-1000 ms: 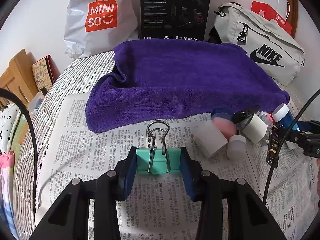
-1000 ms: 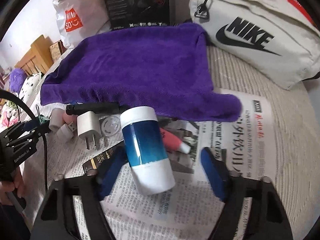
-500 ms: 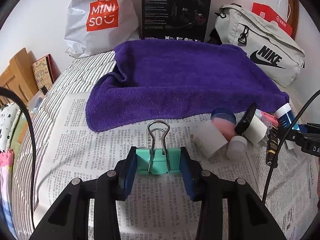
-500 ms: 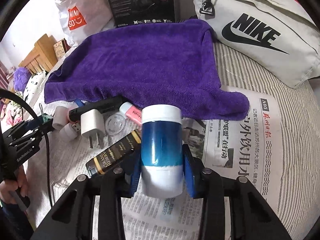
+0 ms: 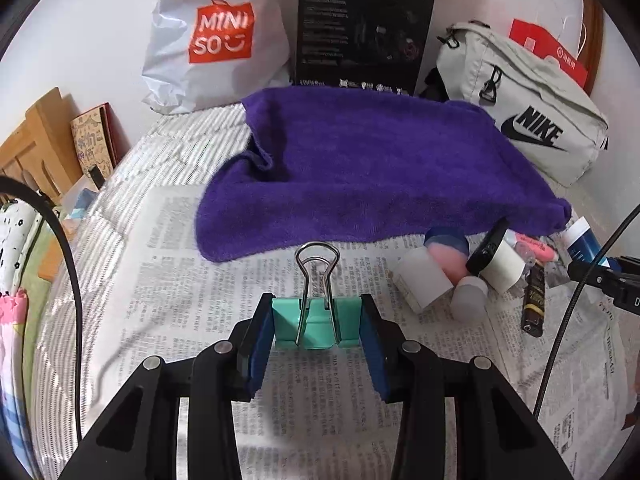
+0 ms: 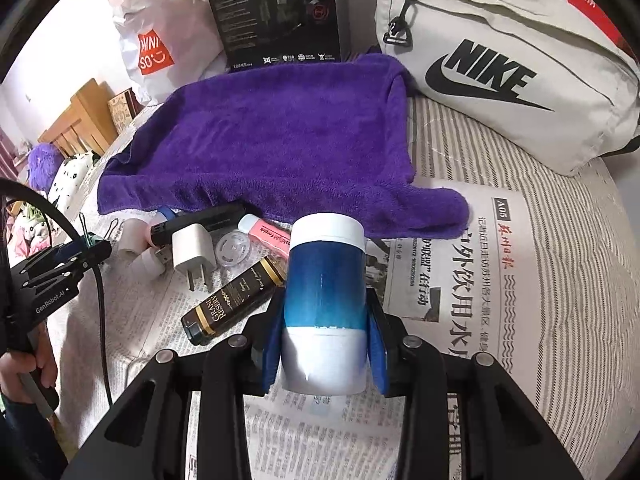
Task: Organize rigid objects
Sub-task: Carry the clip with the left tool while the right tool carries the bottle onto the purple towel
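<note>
In the left wrist view my left gripper point(image 5: 317, 330) is shut on a teal binder clip point(image 5: 316, 326), its wire handles pointing up, held just above the newspaper point(image 5: 180, 280). My right gripper point(image 6: 325, 344) is shut on a blue and white bottle point(image 6: 326, 280), its blue pads pressing both sides. A purple towel point(image 6: 272, 140) lies spread out beyond both. Beside the bottle sits a loose pile: a white plug point(image 6: 193, 247), a black lighter point(image 6: 200, 222), a dark labelled bottle point(image 6: 236, 300), a pink tube point(image 6: 266, 235) and a clear round cap point(image 6: 233, 249).
Against the wall stand a white Miniso bag point(image 5: 212, 40), a black box point(image 5: 362, 32) and a grey Nike bag point(image 6: 504, 68). Wooden furniture point(image 5: 28, 148) stands off the bed's left edge. A hand point(image 6: 28, 364) holds the left gripper's handle, with a black cable point(image 6: 102, 300) hanging.
My right gripper closed on the blue and white bottle, which lay loose and tilted between open fingers, and now holds it straight. The pink tube came into view. The left gripper stayed put.
</note>
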Available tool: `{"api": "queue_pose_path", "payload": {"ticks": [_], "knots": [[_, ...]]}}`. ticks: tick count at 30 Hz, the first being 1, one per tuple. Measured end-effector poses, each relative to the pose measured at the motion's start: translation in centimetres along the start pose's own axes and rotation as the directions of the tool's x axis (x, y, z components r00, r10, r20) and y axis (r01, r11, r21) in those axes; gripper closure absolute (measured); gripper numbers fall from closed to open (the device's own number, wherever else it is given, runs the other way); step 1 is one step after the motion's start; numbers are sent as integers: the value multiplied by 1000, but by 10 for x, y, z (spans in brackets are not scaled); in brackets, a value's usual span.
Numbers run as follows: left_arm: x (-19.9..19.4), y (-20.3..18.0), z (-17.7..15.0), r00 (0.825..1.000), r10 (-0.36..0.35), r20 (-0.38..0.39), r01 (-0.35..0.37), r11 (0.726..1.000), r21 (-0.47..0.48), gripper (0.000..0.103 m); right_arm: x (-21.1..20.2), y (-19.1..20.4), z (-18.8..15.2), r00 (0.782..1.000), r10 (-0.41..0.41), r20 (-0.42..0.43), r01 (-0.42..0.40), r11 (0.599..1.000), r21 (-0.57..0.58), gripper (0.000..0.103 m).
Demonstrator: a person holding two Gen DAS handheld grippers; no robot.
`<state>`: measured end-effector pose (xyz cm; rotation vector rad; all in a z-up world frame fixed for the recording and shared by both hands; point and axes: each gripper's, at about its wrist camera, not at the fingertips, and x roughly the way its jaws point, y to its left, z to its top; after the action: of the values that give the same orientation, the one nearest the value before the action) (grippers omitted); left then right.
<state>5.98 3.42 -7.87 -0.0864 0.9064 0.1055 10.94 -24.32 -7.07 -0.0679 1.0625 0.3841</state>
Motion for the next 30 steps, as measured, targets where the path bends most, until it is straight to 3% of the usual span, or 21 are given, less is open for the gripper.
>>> {"api": "queue_pose_path", "payload": {"ticks": [17,30], "knots": [[-49,6,36,997,15,75,-16,1000,8,64,-27,17,30,997,53,52,-52,998,-18,67],[-47,1,96,996,-18,84,15,999,43,64,-17,18,77,995,71,64,-70,997,-19,67]]}}
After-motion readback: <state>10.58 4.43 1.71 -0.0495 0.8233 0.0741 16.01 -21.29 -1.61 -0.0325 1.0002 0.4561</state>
